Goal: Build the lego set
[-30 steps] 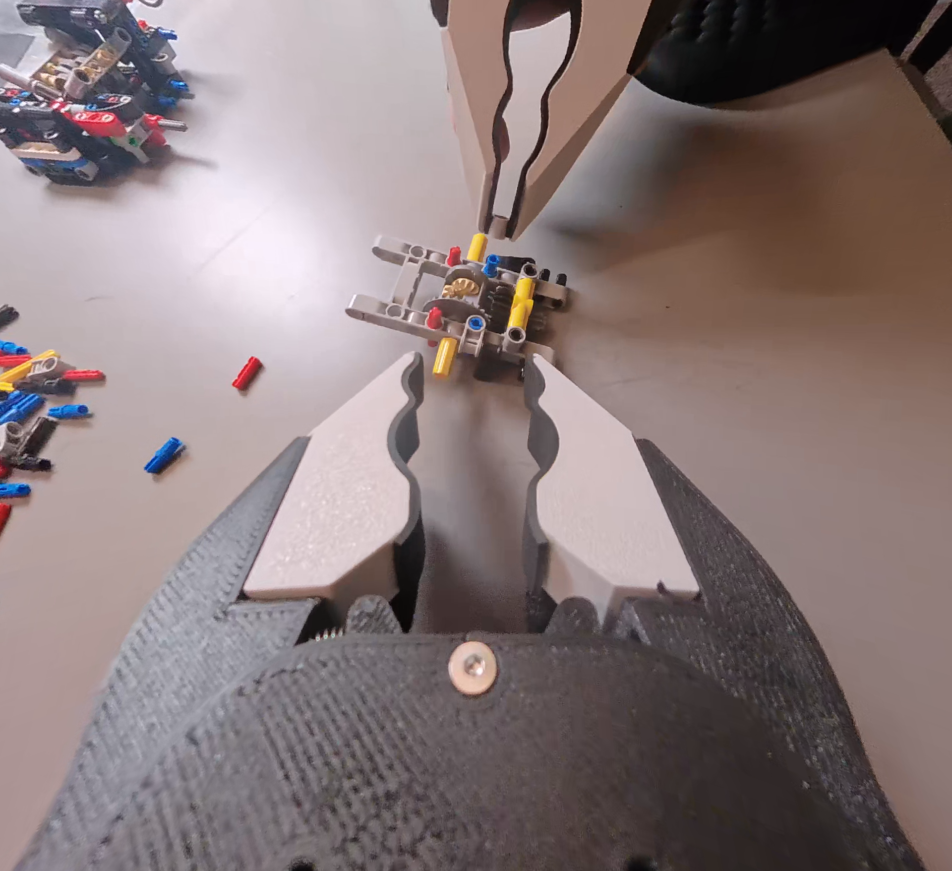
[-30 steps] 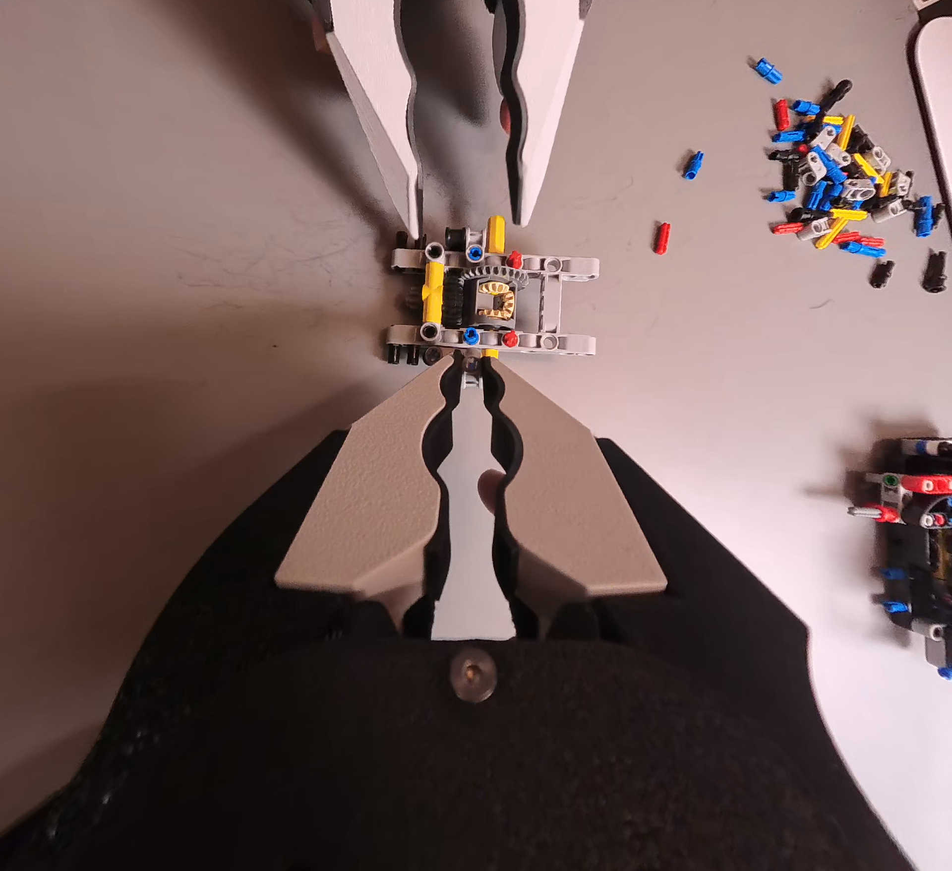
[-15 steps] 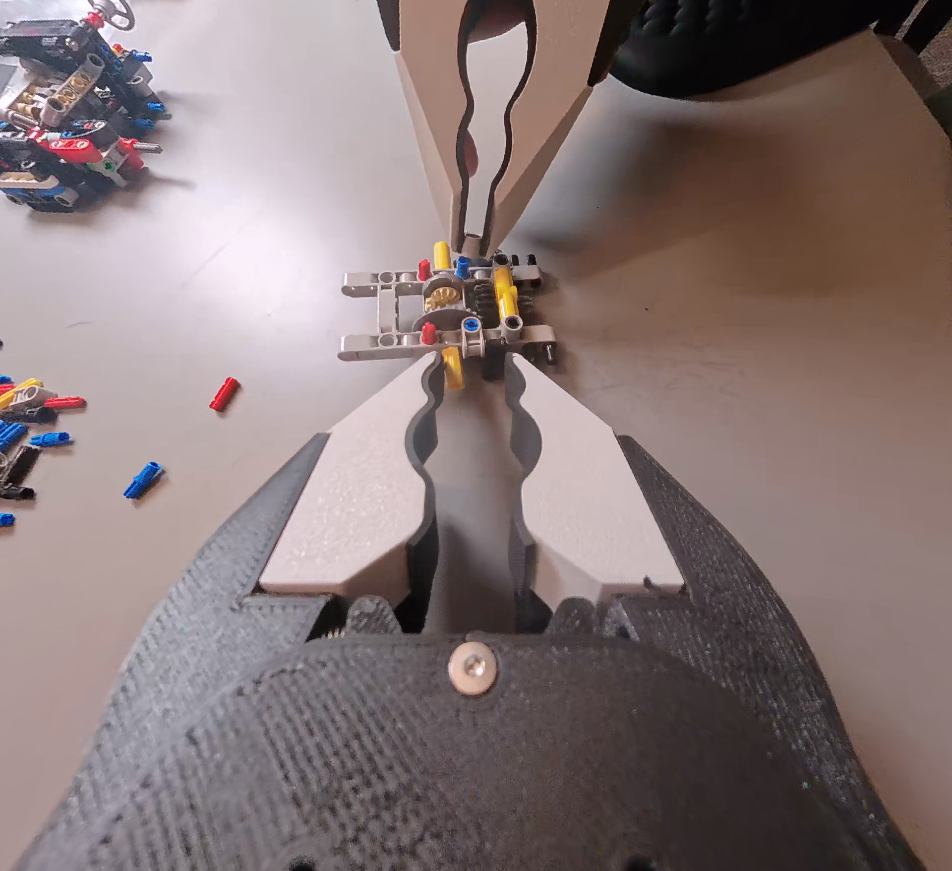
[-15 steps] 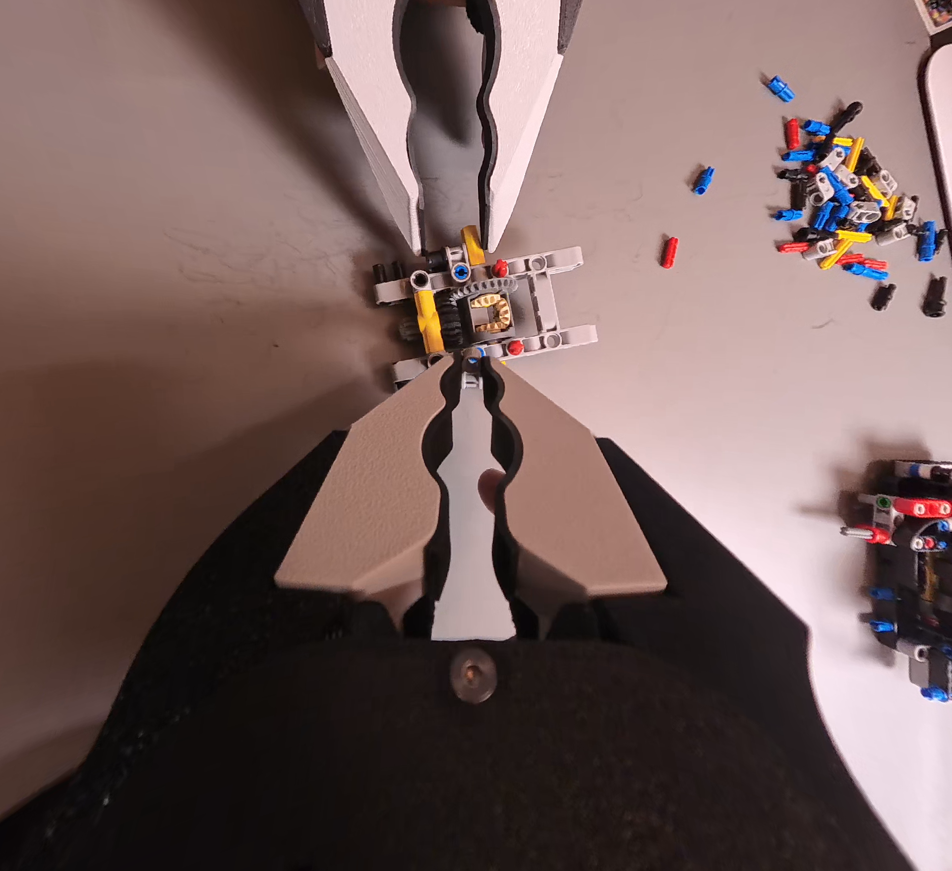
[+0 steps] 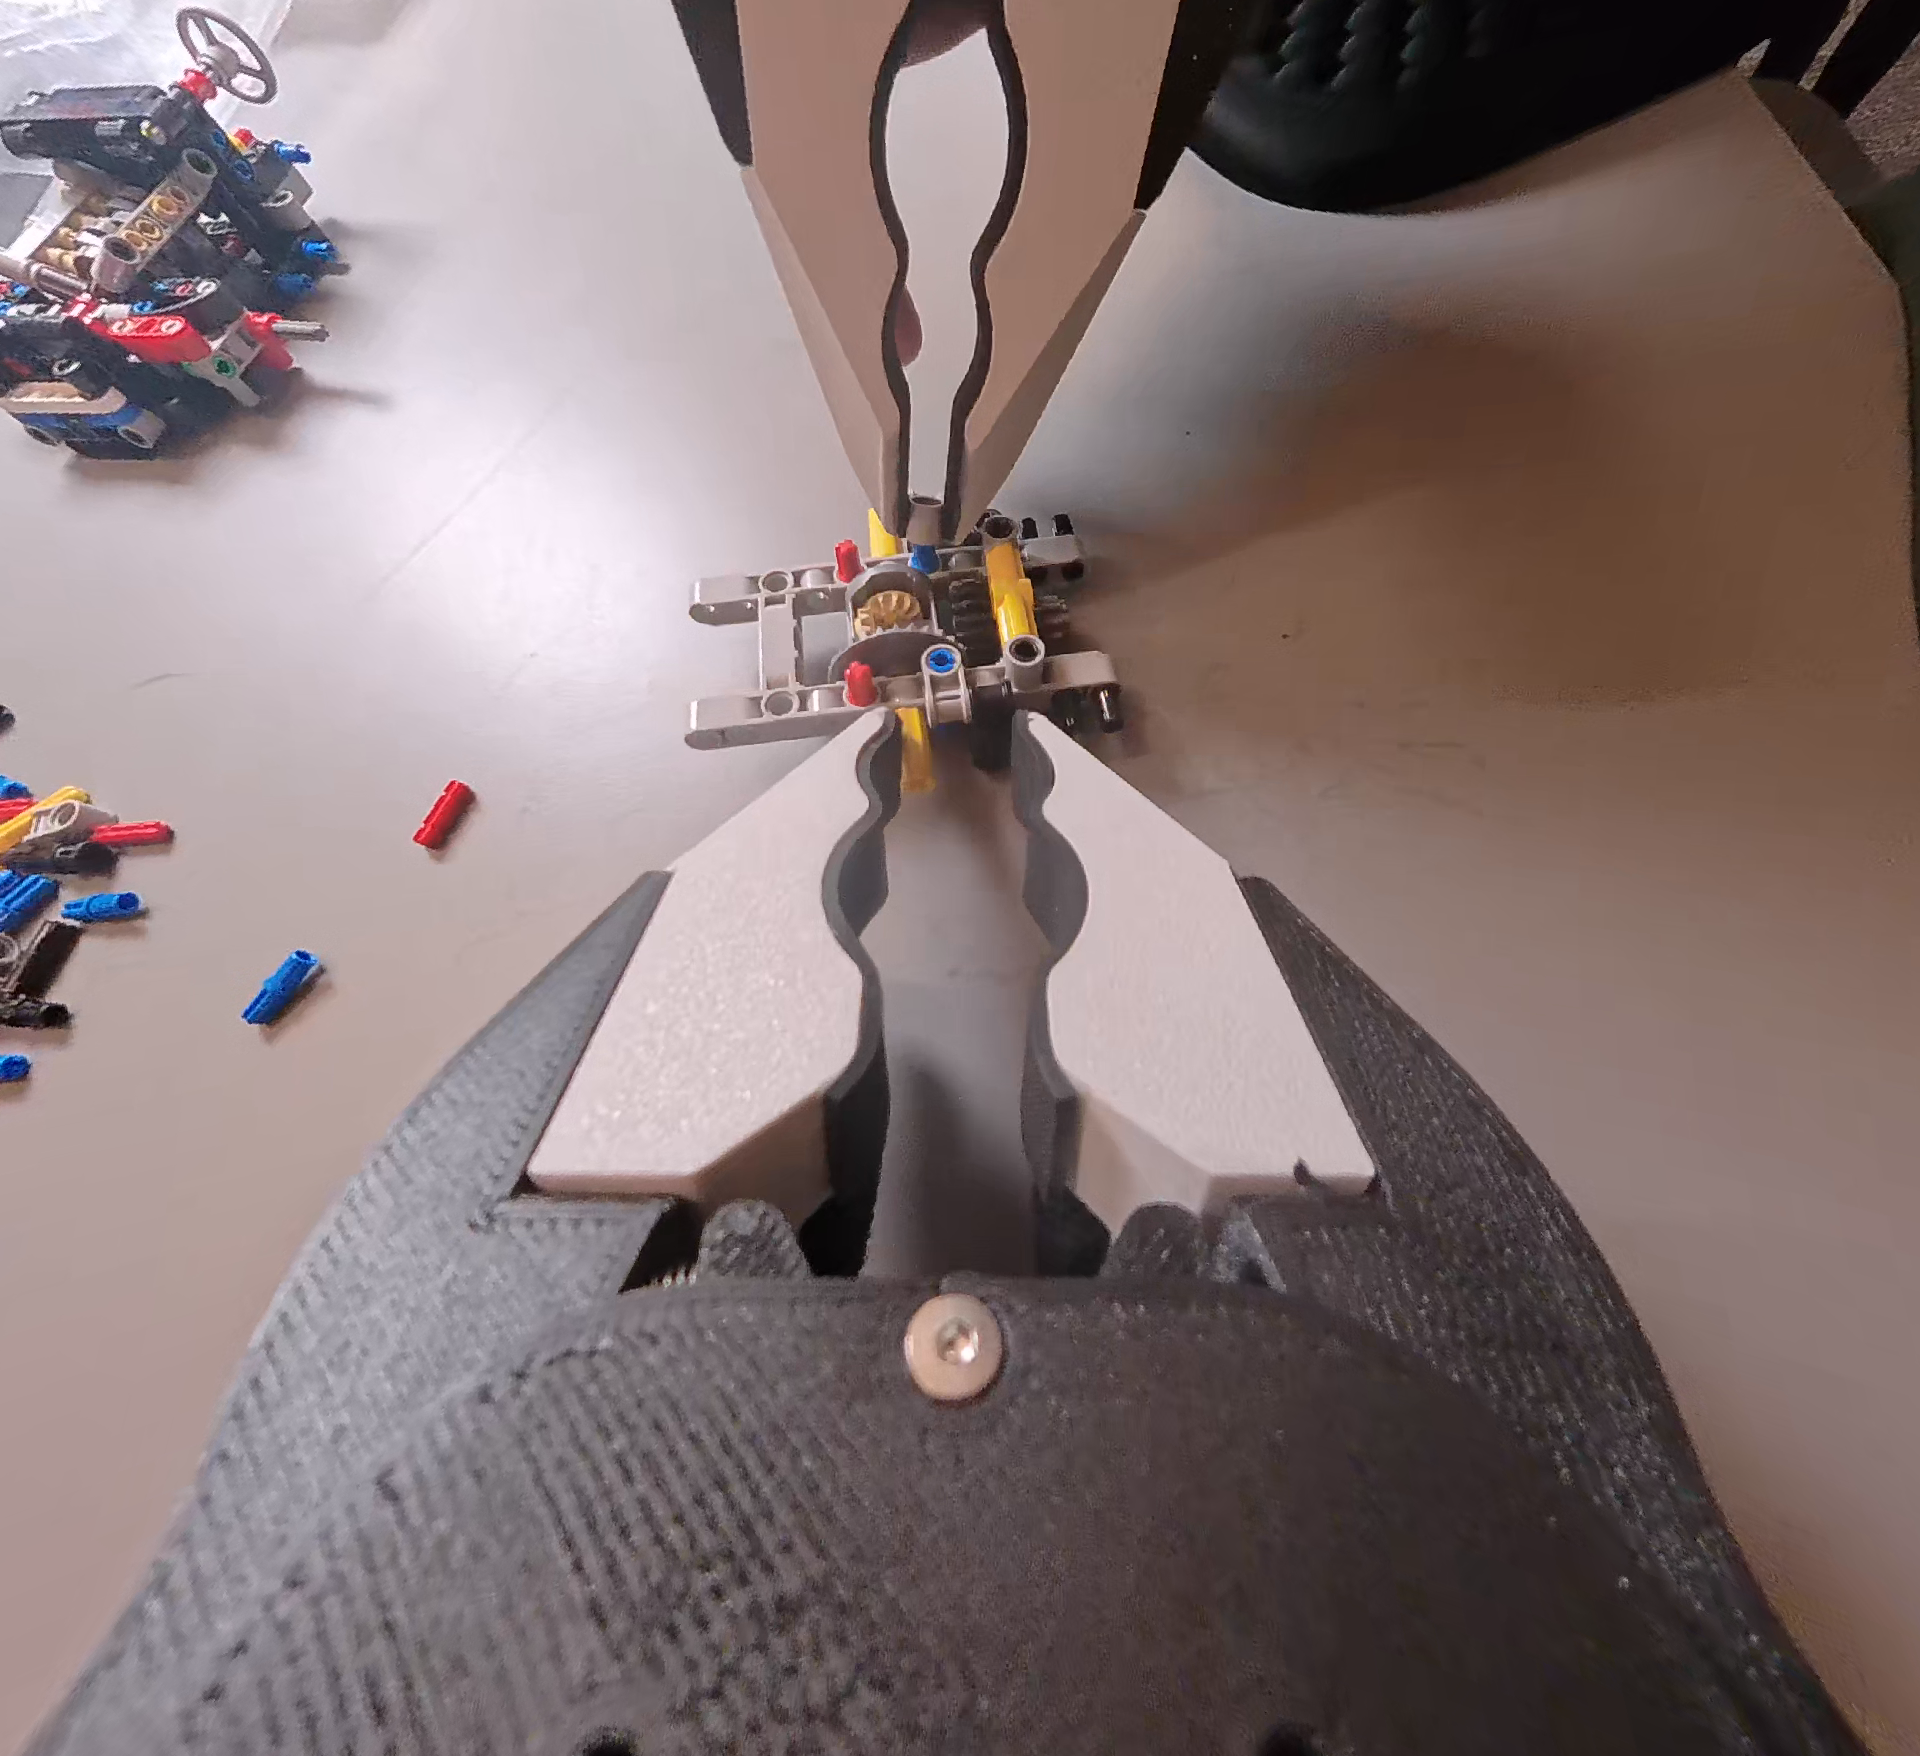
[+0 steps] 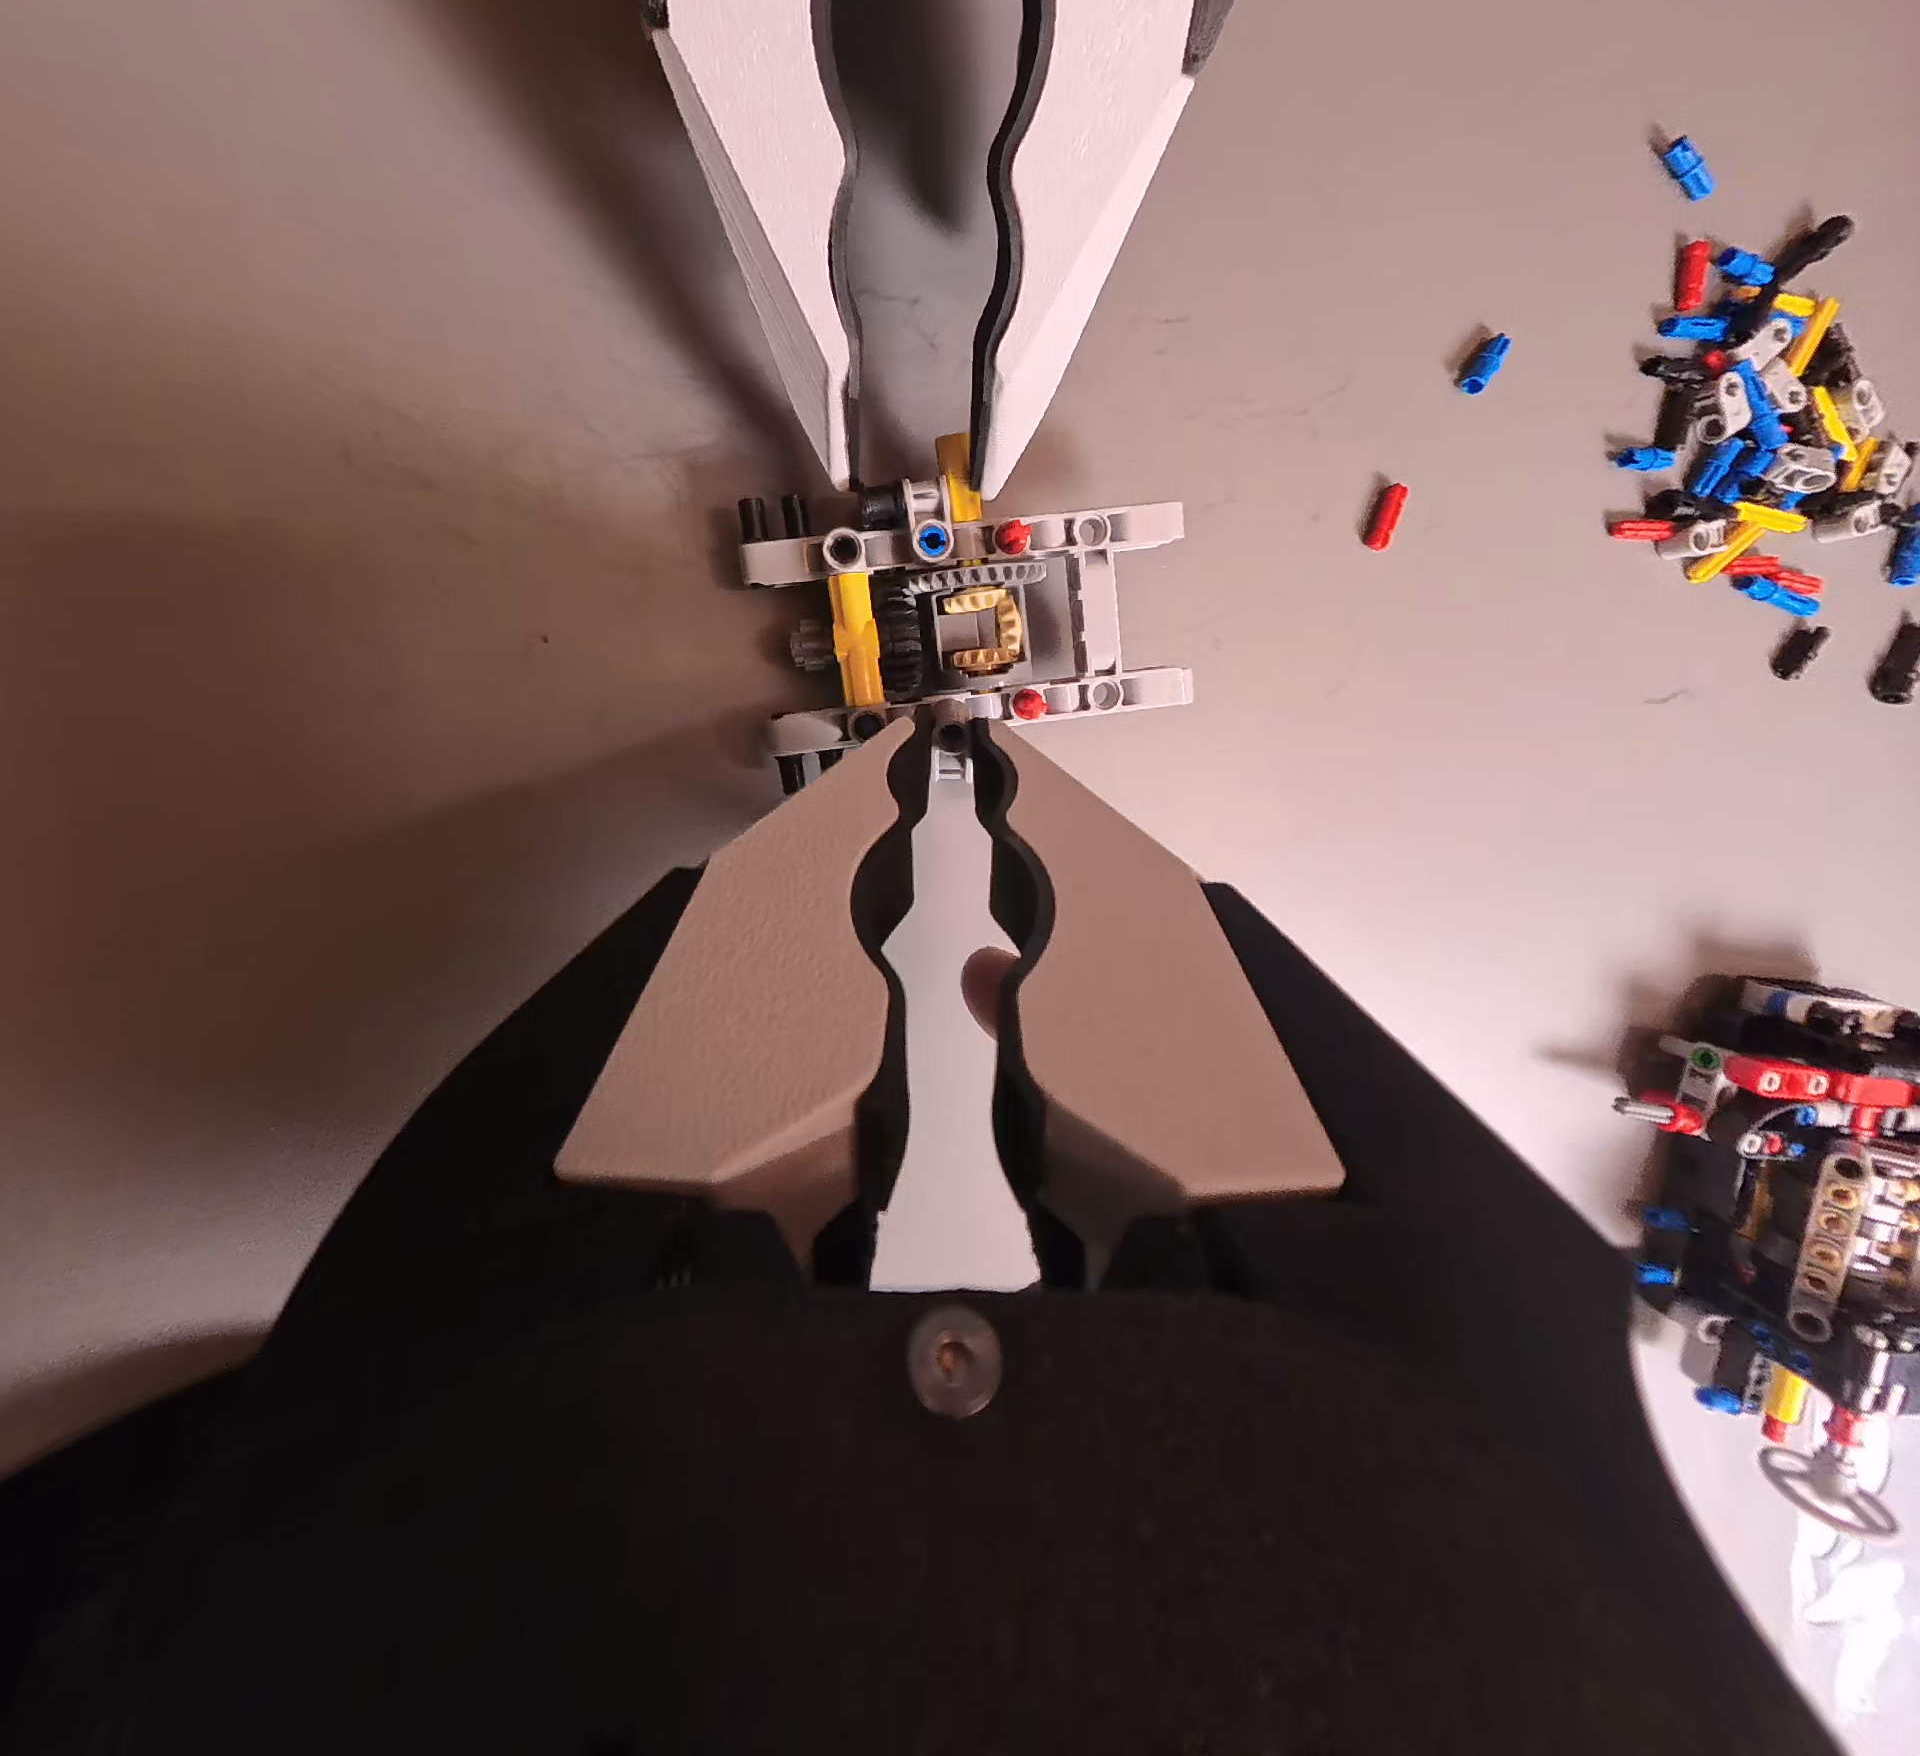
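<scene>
Far to the left in the left wrist view, a larger built section [image 5: 145, 252] with a steering wheel sits aside, and nearer lies a heap of loose pins [image 5: 52, 865], with a stray red pin [image 5: 444, 813] and a blue pin [image 5: 283, 986] apart from it; these look parked within reach as stock for later steps. At the middle of the grey surface [image 5: 1455, 771] rests the task's piece, a grey gear frame [image 5: 894, 641], flat on the surface, its two long beams running left to right across this view, open end toward the left, black pins jutting at the right end. The left tongs [image 5: 956, 740] stand at a narrow gap against its near beam, straddling a yellow axle [image 5: 914, 750]; I judge they brace the frame. Opposite, the right tongs [image 6: 945, 750] are closed on a small grey connector [image 6: 951, 756] at the far beam, probably pressing it home. Rightmost is a dark chair [image 5: 1455, 44].
</scene>
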Demonstrator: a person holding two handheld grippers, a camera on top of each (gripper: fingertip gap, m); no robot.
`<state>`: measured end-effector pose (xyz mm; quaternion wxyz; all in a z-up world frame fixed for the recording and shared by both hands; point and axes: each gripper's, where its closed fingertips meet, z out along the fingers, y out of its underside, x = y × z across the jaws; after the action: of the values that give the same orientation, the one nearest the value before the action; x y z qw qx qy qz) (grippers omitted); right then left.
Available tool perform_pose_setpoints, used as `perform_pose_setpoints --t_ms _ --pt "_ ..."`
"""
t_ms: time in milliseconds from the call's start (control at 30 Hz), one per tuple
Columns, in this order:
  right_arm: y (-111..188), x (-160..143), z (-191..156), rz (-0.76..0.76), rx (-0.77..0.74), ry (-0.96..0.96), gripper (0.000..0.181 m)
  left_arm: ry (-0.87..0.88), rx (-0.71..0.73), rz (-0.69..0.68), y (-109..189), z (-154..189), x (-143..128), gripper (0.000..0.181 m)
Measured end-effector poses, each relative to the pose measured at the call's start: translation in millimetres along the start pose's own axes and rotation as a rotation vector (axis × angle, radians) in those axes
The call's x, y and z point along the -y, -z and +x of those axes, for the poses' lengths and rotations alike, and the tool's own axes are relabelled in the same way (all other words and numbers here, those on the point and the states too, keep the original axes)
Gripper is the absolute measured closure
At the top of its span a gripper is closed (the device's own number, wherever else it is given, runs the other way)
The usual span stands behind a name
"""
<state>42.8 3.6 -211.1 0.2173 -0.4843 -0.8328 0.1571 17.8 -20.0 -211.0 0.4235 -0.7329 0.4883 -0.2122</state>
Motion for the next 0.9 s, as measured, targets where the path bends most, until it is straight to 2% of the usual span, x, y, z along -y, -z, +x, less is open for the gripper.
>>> perform_pose_setpoints --t_ms 233,367,633,733,900 --pt "-1 0 1 -0.108 0.064 0.091 0.175 -0.002 -0.008 0.008 0 3 2 0.167" --pt "-1 0 0 -0.123 0.113 0.088 0.175 0.053 -0.03 0.059 7 2 8 0.166" --pt "-2 0 0 -0.176 0.145 0.113 0.175 0.1 -0.031 -0.013 5 -2 -5 0.157" --pt "-4 2 0 -0.204 0.154 0.135 0.175 0.061 -0.017 -0.063 -1 1 -11 0.162" --pt "-7 0 4 -0.277 0.161 0.185 0.176 0.048 0.009 -0.071 -3 0 -10 0.173"
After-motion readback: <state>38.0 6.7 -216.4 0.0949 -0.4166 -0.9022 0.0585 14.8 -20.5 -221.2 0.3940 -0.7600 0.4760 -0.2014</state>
